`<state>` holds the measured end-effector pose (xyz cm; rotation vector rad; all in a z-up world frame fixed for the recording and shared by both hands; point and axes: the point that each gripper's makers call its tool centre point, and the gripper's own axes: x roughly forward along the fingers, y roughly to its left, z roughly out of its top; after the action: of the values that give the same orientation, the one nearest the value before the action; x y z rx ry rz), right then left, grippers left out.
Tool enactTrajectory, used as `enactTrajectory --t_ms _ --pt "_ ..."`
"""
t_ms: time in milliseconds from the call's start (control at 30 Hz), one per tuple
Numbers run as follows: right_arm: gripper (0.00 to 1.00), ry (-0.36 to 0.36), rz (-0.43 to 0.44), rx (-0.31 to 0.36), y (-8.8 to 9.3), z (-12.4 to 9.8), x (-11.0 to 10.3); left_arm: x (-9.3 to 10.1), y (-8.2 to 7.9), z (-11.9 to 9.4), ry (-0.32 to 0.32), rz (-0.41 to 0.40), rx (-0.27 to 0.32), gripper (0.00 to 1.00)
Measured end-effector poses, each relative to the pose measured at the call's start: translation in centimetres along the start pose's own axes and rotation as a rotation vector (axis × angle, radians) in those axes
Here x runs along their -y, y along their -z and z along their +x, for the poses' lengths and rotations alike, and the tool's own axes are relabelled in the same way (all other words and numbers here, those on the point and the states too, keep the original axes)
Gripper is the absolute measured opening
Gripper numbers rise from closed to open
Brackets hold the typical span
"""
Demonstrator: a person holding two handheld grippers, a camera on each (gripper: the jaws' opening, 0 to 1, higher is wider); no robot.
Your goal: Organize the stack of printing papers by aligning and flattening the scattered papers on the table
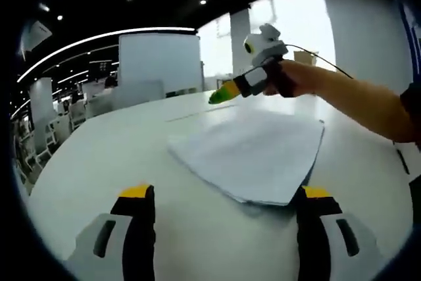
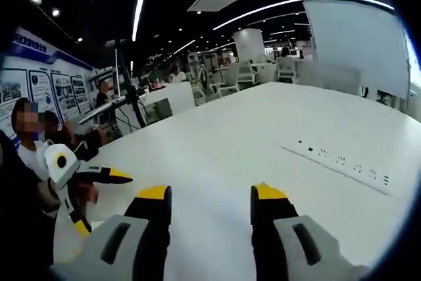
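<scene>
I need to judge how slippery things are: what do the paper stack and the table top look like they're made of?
The paper stack looks like thin matte white printer sheets: its edges fan out unevenly in layers. The table looks like smooth white laminate or painted board with a slight sheen, since it faintly reflects the ceiling lights; the exact material is not certain.

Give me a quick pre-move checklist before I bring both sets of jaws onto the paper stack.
1. Paper stack in front of left gripper: ok.
2. Sheets aligned: not ok, edges fanned.
3. Left jaws open, empty: ok.
4. Right gripper open, empty: ok.
5. Right gripper pointed at stack: not ok, faces bare white table.
6. Stack lying flat: cannot tell.
</scene>
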<state>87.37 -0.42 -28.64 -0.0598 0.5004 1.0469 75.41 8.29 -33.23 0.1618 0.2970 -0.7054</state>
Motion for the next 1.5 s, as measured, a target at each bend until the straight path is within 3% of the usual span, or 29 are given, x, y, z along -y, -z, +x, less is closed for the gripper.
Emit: enactTrajectory --t_ms 100,233,467,633,700,900,1167,1333,1500 --pt "0.45 0.035 -0.015 0.002 0.4 -1.0 0.9 0.1 0.1 0.2 0.006 0.023 -0.019 0.92" --pt "0.47 0.084 0.038 0.012 0.7 -1.1 3.3 0.2 -0.2 0.2 0.007 0.030 -0.020 0.92" --pt "0.43 0.121 0.074 -0.001 1.3 1.7 5.4 0.2 -0.6 -0.1 0.002 0.072 -0.032 0.92" --pt "0.43 0.114 0.166 -0.010 2.1 3.1 6.6 -0.3 -0.8 0.1 -0.016 0.087 -0.037 0.93" --pt "0.43 0.101 0.178 -0.014 2.7 2.8 5.3 -0.6 -0.7 0.1 -0.032 0.109 -0.049 0.92" --pt "0.43 0.082 0.184 -0.059 3.4 3.0 5.4 -1.3 -0.5 0.7 -0.048 0.116 -0.059 0.91" --pt "0.43 0.063 0.204 -0.059 3.3 2.9 5.4 -1.9 -0.4 0.9 -0.075 0.123 -0.063 0.91" --pt "0.43 0.058 0.191 -0.066 3.7 2.6 3.6 -2.4 -0.5 1.0 -0.090 0.120 -0.061 0.91" --pt "0.43 0.055 0.188 -0.069 3.6 2.6 3.9 -2.6 -0.4 1.0 -0.100 0.124 -0.064 0.90"
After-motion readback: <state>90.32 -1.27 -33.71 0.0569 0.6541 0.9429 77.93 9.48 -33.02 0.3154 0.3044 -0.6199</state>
